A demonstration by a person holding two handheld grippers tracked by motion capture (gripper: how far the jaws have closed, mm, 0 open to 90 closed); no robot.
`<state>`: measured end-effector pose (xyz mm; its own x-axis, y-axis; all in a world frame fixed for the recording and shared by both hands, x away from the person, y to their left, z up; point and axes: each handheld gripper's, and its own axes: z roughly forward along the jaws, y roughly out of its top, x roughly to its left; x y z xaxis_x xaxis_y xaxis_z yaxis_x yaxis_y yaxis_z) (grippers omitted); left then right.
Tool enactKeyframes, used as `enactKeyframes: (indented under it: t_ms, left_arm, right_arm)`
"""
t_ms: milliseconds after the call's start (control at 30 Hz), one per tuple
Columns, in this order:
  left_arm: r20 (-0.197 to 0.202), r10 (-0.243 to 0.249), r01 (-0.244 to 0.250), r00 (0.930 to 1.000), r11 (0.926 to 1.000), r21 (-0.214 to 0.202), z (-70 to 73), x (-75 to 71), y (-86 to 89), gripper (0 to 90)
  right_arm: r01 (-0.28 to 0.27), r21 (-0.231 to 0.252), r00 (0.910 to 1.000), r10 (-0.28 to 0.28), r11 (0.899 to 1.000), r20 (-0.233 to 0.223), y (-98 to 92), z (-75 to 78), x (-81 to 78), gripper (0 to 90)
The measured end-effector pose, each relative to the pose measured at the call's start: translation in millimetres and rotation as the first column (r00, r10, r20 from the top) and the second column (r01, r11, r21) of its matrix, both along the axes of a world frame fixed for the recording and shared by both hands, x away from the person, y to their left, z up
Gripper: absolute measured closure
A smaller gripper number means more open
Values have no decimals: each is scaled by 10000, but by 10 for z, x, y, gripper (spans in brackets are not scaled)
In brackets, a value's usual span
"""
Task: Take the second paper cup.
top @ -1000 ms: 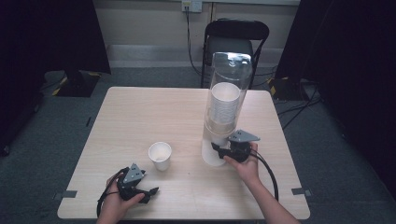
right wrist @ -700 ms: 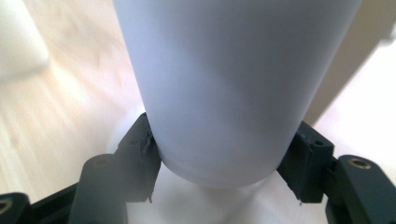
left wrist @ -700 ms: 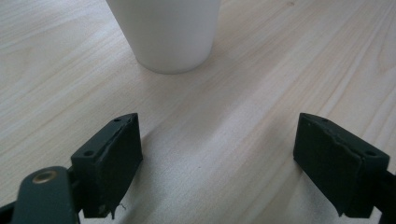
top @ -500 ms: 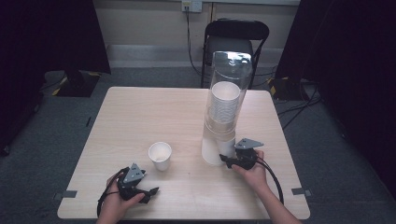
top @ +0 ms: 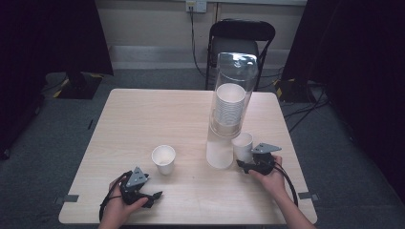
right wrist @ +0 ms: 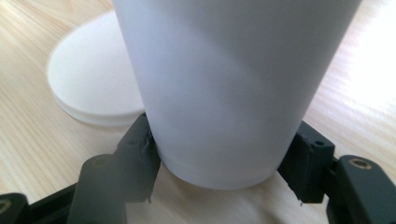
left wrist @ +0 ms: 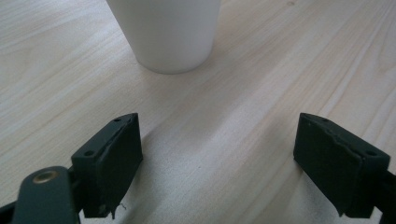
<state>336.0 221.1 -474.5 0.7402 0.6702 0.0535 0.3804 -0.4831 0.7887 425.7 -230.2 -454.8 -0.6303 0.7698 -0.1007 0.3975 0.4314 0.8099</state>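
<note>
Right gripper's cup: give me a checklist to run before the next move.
1. Right gripper clamped on paper cup: ok.
2. Cup upright: ok.
3. Cup clear of the dispenser: ok, beside its white base.
4. Cup bottom touching the table: cannot tell.
5. Left gripper open and empty: ok.
6. Second cup standing apart from both grippers: ok.

Black two-jaw left tongs [top: 155, 195], right tongs [top: 240, 164], grey three-cornered top plates, trailing black cables, screw holes in pads
</note>
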Motion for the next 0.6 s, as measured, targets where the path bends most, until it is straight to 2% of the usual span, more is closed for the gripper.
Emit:
enactKeyframes:
  t_ms: [300, 400, 467, 533, 567, 600]
  left_arm:
    - [-11, -6, 6, 10000, 10000, 13, 2, -3, 1, 150]
    - [52, -92, 92, 9999, 9999, -104, 12, -11, 4, 253]
    - [-208, -295, 282, 9993, 9977, -610, 63, -36, -47, 239]
    - [-323, -742, 720, 9967, 9953, -640, 126, -80, -124, 242]
    - [-568, -1000, 950, 9934, 9920, -833, 153, -108, -171, 293]
    - [-568, -1000, 950, 9934, 9920, -833, 153, -108, -171, 321]
  right_arm:
    - [-519, 268, 9981, 510, 9983, 340, 17, 2, -90, 371]
    - [-727, 205, 9965, 718, 9971, 421, 17, -1, -150, 371]
    - [-1103, 382, 9930, 1085, 9932, 463, 0, -3, -215, 370]
    - [-1333, 374, 9900, 1313, 9904, 518, 4, -7, -270, 370]
    - [-1411, 360, 9889, 1391, 9893, 519, 13, -8, -295, 370]
    - [-1411, 360, 9889, 1391, 9893, 519, 13, -8, -295, 370]
